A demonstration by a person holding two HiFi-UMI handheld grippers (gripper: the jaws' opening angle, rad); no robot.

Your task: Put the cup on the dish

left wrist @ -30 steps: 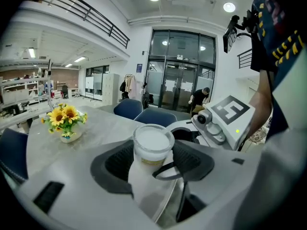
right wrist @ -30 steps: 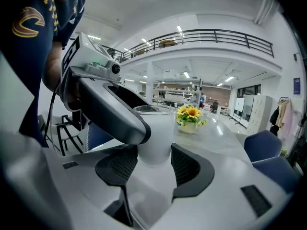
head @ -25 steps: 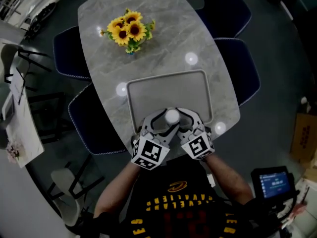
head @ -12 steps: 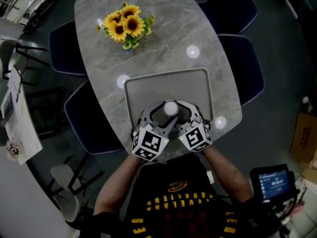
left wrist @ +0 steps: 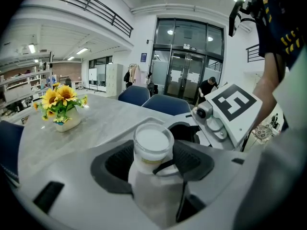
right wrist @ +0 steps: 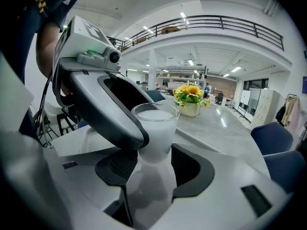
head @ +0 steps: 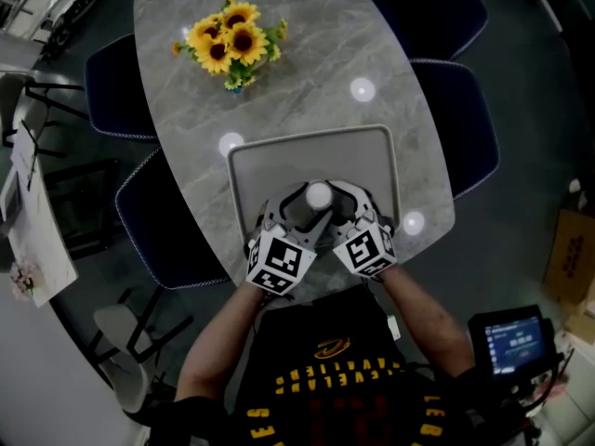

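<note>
Between my two pairs of fingers, where both sets meet, stands the cup point(head: 319, 194), a clear glass filled with something white, its rim just past my fingertips. My left gripper point(head: 296, 208) is clenched on it: the dark pads press against the glass from either side, spread wide to take its width. My right gripper point(head: 342, 204) comes in from the other side and clasps the same cup lower down, where the glass narrows, and one left finger crosses in front of the right-hand pads. Under my fingertips lies the dish point(head: 372, 156), a grey rectangular one with a raised rim; the cup is over its near half, close to the edge nearest me, though I cannot tell whether its base touches the dish or hangs just above it. The dish rests on a grey marbled table point(head: 307, 59). Well beyond my fingertips, toward the far left of the table, sunflowers point(head: 228, 40) stand in a pale vase point(left wrist: 67, 123). Dark blue chairs point(head: 121, 86) are drawn up along both long sides of the table.
</note>
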